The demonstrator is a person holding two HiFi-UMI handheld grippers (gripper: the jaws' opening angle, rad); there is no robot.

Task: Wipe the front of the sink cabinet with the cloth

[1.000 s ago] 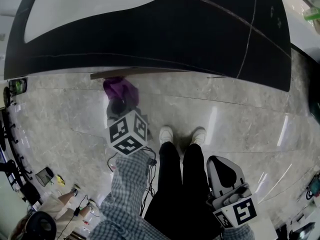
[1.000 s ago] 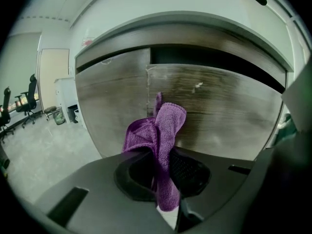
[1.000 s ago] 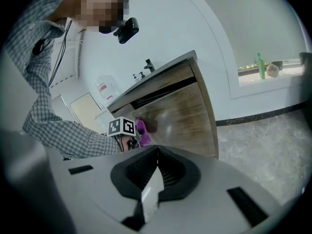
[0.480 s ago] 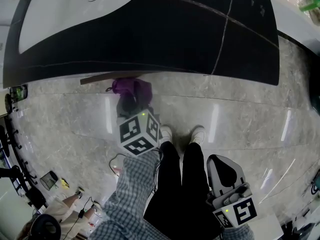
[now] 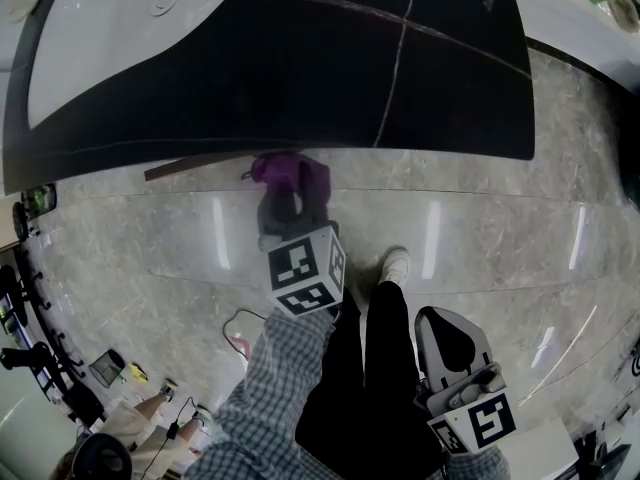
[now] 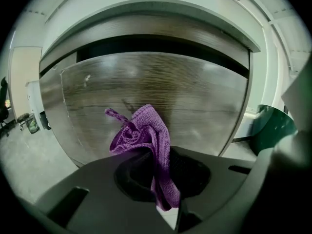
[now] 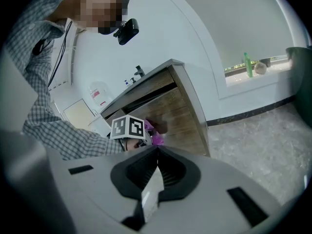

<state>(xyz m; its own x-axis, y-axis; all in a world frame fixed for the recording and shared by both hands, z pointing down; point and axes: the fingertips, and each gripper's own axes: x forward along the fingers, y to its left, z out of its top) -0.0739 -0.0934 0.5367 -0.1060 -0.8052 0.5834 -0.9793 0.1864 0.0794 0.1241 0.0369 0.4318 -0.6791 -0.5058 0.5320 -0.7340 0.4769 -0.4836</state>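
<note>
Right now the left gripper (image 6: 161, 177) has its jaws clamped on the purple cloth (image 6: 146, 133), the cabinet front (image 6: 161, 82) lies dead ahead and apparently touching it, while the right gripper (image 7: 156, 172) hangs well back, closed and empty.

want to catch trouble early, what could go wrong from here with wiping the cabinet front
The cloth is a bunched wad pinched in the left tongs, with a tail hanging below; it may slip out during a stroke.
Only that wad covers the tongs, so their hard edges may scrape the wooden cabinet front.
A cable loop lies on the floor beside the person's shoe; a sidestep could catch it.
</note>
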